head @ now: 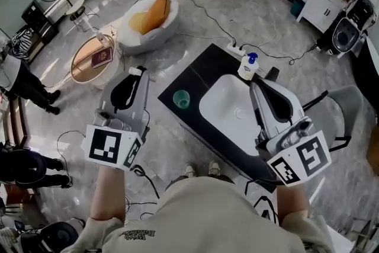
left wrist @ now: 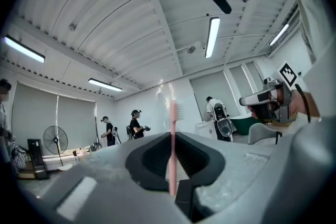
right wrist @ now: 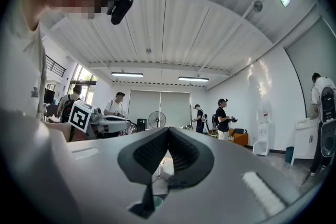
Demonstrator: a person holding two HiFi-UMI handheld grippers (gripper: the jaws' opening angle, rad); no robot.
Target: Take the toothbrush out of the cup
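Note:
In the left gripper view a pink toothbrush (left wrist: 172,160) stands upright between the jaws of my left gripper (left wrist: 172,134), its white bristle head above the tips. That gripper is shut on the handle and points level, well above the counter. In the head view the left gripper (head: 137,72) hovers left of the counter, apart from the green cup (head: 181,99), which stands on the black counter (head: 195,77). My right gripper (head: 254,85) hangs over the white sink's right side. In its own view the right gripper (right wrist: 167,131) has its tips together with nothing between them.
A white sink basin (head: 231,112) is set in the counter, with a blue-capped soap bottle (head: 249,66) at its far edge. A power strip (head: 235,49) and cables lie on the floor. A round wooden table (head: 93,61) and a cushioned white chair (head: 149,19) stand to the left. Several people stand around the room.

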